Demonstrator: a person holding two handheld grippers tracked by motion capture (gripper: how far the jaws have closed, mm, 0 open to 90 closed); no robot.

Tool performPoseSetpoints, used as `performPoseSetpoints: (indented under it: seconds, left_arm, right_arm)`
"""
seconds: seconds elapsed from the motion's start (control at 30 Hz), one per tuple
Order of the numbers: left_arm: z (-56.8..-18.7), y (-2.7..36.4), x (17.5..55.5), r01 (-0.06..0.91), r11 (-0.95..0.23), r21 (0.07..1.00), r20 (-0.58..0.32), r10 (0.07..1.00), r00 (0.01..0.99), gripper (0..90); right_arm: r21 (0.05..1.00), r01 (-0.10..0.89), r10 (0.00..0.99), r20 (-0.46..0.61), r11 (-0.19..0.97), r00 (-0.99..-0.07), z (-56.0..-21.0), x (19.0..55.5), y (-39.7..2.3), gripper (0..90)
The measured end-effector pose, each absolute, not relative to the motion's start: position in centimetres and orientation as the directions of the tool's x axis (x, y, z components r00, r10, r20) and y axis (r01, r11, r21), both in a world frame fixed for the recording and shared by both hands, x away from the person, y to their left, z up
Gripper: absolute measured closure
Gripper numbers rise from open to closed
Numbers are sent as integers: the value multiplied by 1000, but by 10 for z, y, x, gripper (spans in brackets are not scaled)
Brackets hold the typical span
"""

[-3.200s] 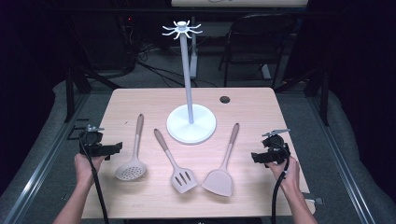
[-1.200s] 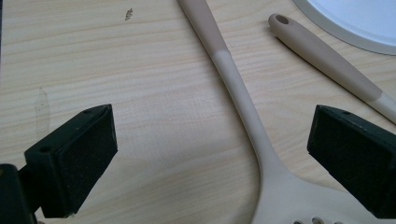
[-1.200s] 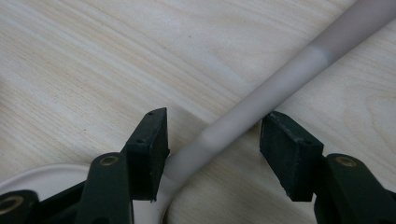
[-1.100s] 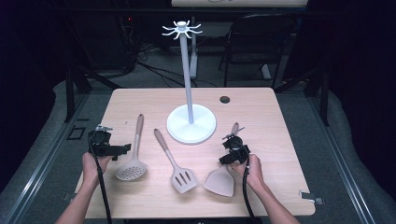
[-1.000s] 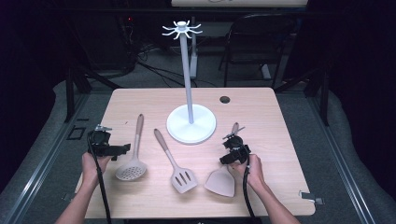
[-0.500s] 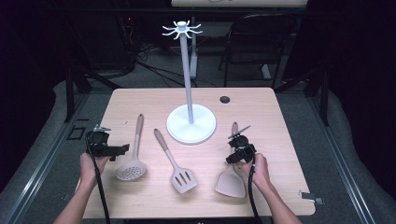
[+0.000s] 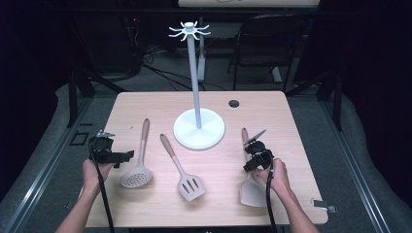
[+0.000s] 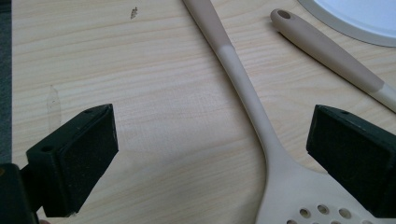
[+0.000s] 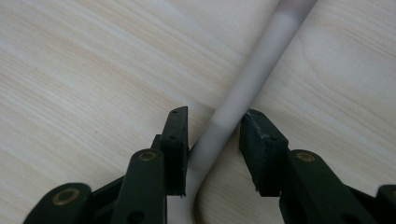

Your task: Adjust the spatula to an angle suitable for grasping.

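1. The right tool (image 7: 256, 154) is seen just right of the white stand base (image 7: 199, 128), set over the handle of the solid spatula (image 7: 252, 190).
2. In the right gripper view the spatula handle (image 9: 243, 95) runs between the 2 black jaws; the jaws have just been closing – the left pad looks to be touching the handle, while a thin gap still shows at the right pad, so no firm clamp is seen.
3. The spatula blade lies on the surface, nearer the person than the stand base and to its right.
4. The left tool (image 7: 108, 153) is held well left of the stand base, its jaws spread wide – nothing is gripped between them.
5. In the left gripper view the skimmer (image 8: 261, 135) lies flat between those wide jaws, untouched.
6. The slotted turner (image 7: 182, 167) lies just in front of the stand base, between skimmer and spatula.
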State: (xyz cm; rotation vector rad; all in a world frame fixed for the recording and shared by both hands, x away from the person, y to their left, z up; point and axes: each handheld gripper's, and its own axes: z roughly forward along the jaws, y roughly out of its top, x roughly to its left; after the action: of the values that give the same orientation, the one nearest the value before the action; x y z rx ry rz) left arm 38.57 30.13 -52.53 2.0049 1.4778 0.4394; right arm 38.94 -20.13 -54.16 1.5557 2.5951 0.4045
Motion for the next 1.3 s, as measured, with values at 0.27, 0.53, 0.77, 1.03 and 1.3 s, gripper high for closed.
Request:
performPoseSetpoints:
  seconds: [0.27, 0.53, 0.77, 1.03, 1.3]
  left_arm:
    - [-525, 297, 387, 740, -207, 640, -76, 941, 330, 21]
    - [-525, 291, 387, 737, -229, 636, -61, 937, 344, 26]
    - [-526, 289, 387, 737, -235, 634, -55, 937, 346, 27]
    - [-526, 291, 387, 740, -238, 630, -57, 936, 349, 27]
    - [-526, 290, 386, 738, -240, 630, -58, 934, 354, 27]
  right_arm:
    - [263, 864, 884, 72, 429, -462, -542, 391, -205, 621]
    - [288, 853, 891, -4, 436, -454, -546, 400, -197, 658]
    - [292, 862, 895, 41, 415, -444, -545, 400, -199, 692]
    - [299, 875, 908, 57, 382, -415, -545, 395, -202, 741]
    - [279, 888, 913, 78, 365, -400, -542, 397, -209, 773]
